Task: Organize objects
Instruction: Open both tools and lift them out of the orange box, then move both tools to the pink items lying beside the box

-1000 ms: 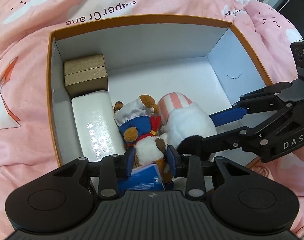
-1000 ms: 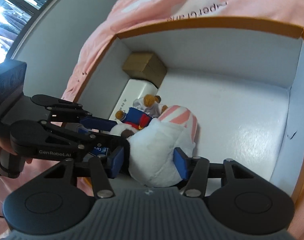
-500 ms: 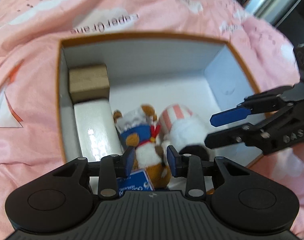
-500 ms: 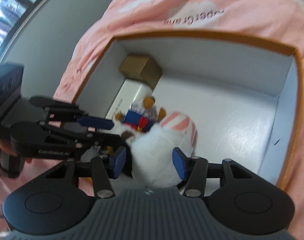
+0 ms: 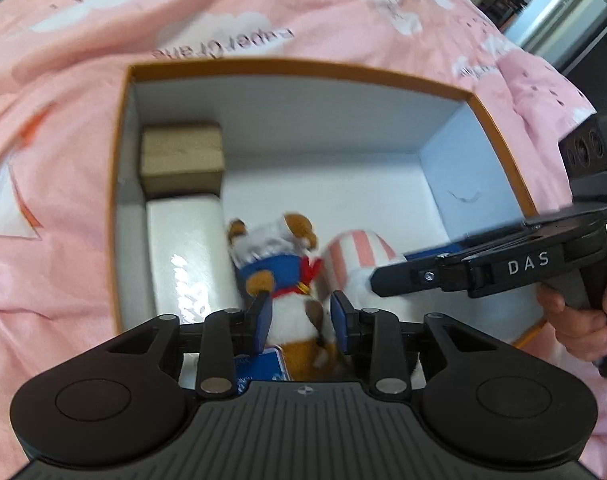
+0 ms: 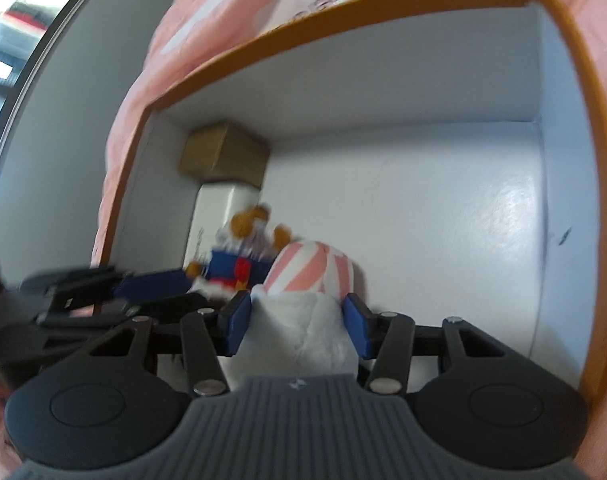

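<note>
both grippers (image 5: 301, 316) (image 6: 297, 322) angle steeply down, closing on plush toys (image 5: 291, 280) (image 6: 303, 304).

"DAS" in white letters on the right hand-held gripper (image 5: 387, 280); mirrored "Paper Crane" print on the pink bedcover (image 5: 83, 92).

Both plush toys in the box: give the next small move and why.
Probably open both claws and lift away. The brown plush sits between the closing left claw, the white plush between the closing right claw, and both toys are already inside the box.
</note>
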{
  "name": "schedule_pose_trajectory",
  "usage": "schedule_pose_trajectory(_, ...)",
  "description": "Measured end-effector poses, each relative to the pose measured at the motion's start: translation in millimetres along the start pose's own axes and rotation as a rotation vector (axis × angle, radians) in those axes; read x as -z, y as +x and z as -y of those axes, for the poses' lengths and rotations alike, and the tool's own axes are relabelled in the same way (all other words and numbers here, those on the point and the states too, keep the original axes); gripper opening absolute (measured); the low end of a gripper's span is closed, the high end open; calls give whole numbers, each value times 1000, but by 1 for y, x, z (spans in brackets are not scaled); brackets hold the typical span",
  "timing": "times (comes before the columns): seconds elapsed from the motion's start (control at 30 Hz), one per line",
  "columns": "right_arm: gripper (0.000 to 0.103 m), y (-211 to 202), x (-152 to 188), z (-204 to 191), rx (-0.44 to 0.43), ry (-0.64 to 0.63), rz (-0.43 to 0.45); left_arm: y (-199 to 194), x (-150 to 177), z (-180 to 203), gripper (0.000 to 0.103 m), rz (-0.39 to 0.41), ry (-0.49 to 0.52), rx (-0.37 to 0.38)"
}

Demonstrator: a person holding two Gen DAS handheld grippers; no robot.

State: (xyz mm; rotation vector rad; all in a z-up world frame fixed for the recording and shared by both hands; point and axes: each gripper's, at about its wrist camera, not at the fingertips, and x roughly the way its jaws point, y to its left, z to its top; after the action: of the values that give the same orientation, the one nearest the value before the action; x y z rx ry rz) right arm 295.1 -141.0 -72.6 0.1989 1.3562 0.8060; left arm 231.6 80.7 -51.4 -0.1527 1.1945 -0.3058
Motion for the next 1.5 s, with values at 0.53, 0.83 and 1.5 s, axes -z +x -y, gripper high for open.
schedule_pose_trajectory(0.53,58,-49,37,-39,146,-158,222,-54,42,40,36,193,57,26)
schedule_pose_trajectory(0.83,48,-110,123,-66,187,-198,399,-85,104,62,55,159,46,58)
schedule_pose_trajectory(1.5,48,-60,238,-9,227,198,199,-55,161,74,72,111,-61,112)
